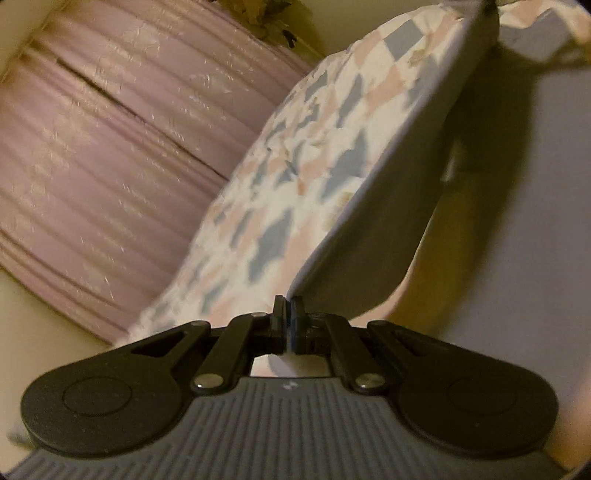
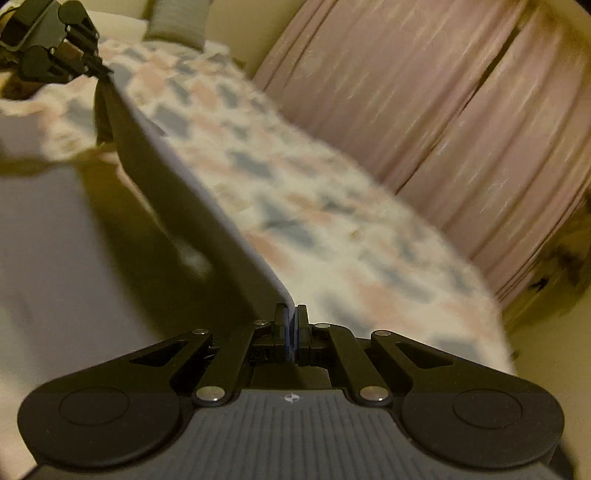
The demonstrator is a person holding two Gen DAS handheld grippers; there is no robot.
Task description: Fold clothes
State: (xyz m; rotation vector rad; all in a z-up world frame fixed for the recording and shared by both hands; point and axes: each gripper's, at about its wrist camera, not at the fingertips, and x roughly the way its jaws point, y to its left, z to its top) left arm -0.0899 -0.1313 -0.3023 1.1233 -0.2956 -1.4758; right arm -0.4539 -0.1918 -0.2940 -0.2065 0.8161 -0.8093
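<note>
Two grippers hold one garment (image 1: 373, 229) stretched between them above a bed.

From the left wrist, the left gripper (image 1: 289, 306) has its jaws pressed together on a corner of the cloth, with only the thin fabric edge showing between them. The garment is a pale grey-lavender piece; its taut upper edge runs away from the jaws up toward the top right, and its shaded underside faces the camera. Beyond it lies a bedspread (image 1: 295, 155) patterned in white, pink and grey-blue patches, and behind that hang pink pleated curtains (image 1: 110, 147). A plain pale sheet (image 1: 546, 184) shows on the right.

From the right wrist, the right gripper (image 2: 291, 314) is likewise clamped narrow on the garment's (image 2: 177, 184) other corner. The stretched edge climbs from these jaws to the upper left, where the left gripper (image 2: 105, 72) pinches the far end, its black linkage visible in the corner. The cloth hangs in shadow below that edge. The patterned bedspread (image 2: 314, 206) is blurred on the right, the pink curtains (image 2: 424, 110) stand behind, and a grey pillow (image 2: 177, 22) sits at the head of the bed.
</note>
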